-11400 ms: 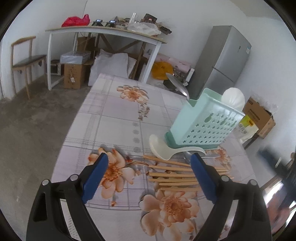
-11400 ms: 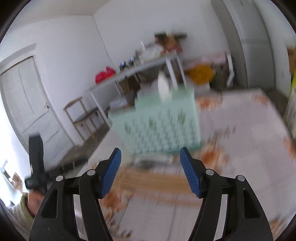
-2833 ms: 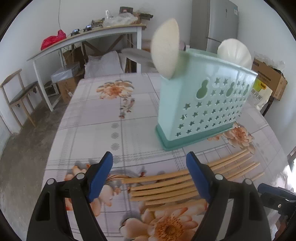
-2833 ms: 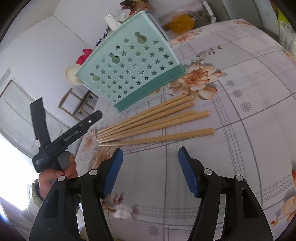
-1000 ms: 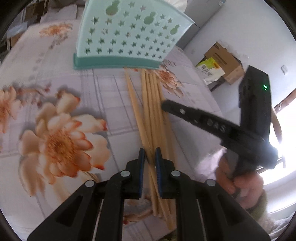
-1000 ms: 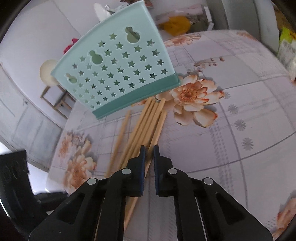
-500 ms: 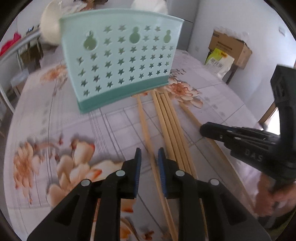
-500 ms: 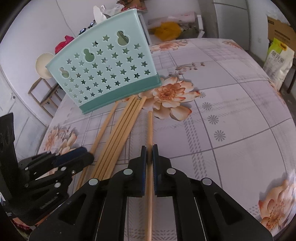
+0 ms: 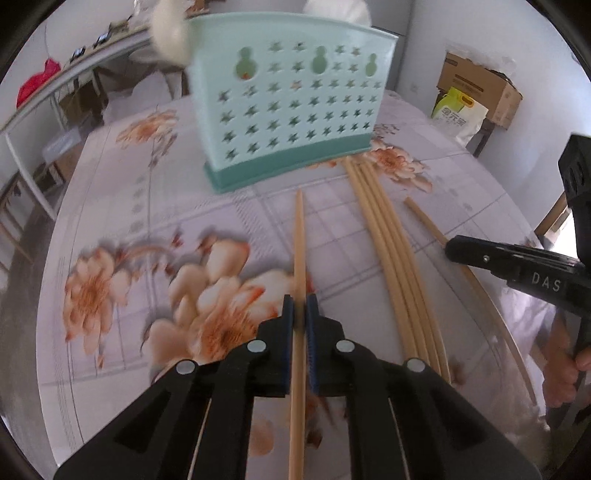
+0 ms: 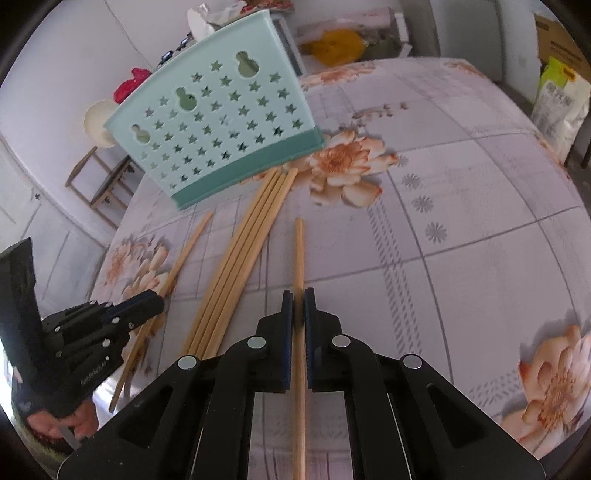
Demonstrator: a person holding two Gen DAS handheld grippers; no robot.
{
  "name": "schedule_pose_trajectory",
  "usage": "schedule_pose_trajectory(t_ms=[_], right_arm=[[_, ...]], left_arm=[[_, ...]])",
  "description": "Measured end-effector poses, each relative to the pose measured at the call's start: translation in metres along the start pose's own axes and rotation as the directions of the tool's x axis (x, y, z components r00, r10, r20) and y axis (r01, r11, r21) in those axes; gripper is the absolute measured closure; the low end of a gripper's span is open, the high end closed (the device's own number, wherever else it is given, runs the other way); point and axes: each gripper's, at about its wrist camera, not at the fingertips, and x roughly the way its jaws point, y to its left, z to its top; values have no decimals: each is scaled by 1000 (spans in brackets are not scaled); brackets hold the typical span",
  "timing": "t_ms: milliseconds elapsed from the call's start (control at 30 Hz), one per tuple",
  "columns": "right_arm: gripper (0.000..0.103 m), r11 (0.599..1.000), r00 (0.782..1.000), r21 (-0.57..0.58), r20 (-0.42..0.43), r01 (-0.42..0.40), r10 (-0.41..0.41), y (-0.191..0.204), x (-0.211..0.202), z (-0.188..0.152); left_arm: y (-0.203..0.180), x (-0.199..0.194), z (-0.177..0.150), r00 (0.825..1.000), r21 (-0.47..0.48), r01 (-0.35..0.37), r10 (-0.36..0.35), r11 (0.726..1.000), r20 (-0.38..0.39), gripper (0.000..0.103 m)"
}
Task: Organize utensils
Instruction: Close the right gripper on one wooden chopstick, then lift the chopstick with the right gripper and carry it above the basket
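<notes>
A mint-green perforated utensil holder (image 9: 288,110) (image 10: 221,129) stands on the flowered tablecloth, with white spoons (image 9: 170,33) sticking out of its top. My left gripper (image 9: 300,304) is closing its jaws, and the blue pads press on one wooden chopstick (image 9: 299,236) that points toward the holder. My right gripper (image 10: 299,297) is shut on another chopstick (image 10: 299,251). Several loose chopsticks (image 9: 388,254) (image 10: 240,266) lie side by side between the two, their far ends at the holder's base. Each gripper shows in the other's view: the right gripper (image 9: 517,266), the left gripper (image 10: 96,328).
A cardboard box (image 9: 480,92) and a yellow-green bag (image 9: 458,118) sit beyond the table's right edge. A cluttered side table (image 9: 55,85) and a wooden chair (image 10: 103,177) stand past the far left. A person's hand (image 9: 565,369) holds the right gripper's handle.
The left jaws, slightly apart around the chopstick half a second ago, have closed onto it, and that gripper has rolled. The right gripper keeps its chopstick, now clear of the bundle.
</notes>
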Motion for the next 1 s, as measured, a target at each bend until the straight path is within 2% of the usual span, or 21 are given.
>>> schedule_pose_trajectory(t_ms=[67, 133, 267, 300, 467, 567, 667, 733, 833, 1000], right_arm=[[96, 1000, 1000, -20, -14, -3, 2, 2, 1, 2], [91, 999, 999, -52, -32, -4, 3, 7, 2, 5], [79, 995, 999, -101, -48, 15, -20, 16, 5, 11], [79, 993, 998, -111, -47, 26, -32, 18, 6, 12], [82, 986, 996, -142, -22, 83, -87, 23, 11, 17], [88, 982, 994, -157, -6, 107, -109, 24, 13, 20], [97, 978, 992, -171, 12, 122, -122, 21, 15, 21], [98, 985, 996, -146, 3, 91, -92, 13, 12, 22], [98, 995, 999, -98, -5, 35, -35, 3, 10, 23], [98, 998, 999, -47, 20, -35, 36, -5, -4, 26]], left_arm=[[3, 0, 2, 1000, -11, -11, 10, 1000, -12, 91], [5, 2, 9, 999, -27, -31, 30, 999, -33, 81], [1, 11, 24, 997, -19, -49, 48, 999, -55, 80], [-2, 15, 27, 996, -10, -63, 62, 998, -63, 80], [-6, 26, 41, 991, 2, -119, 119, 993, -63, 80], [-7, 31, 50, 988, -15, -144, 142, 990, -61, 80], [-8, 36, 56, 986, -39, -160, 157, 986, -59, 86], [-13, 38, 59, 983, -38, -179, 177, 983, -54, 97], [-19, 40, 60, 976, -24, -216, 215, 976, -40, 97], [-13, 29, 62, 983, -70, -184, 184, 980, -9, 98]])
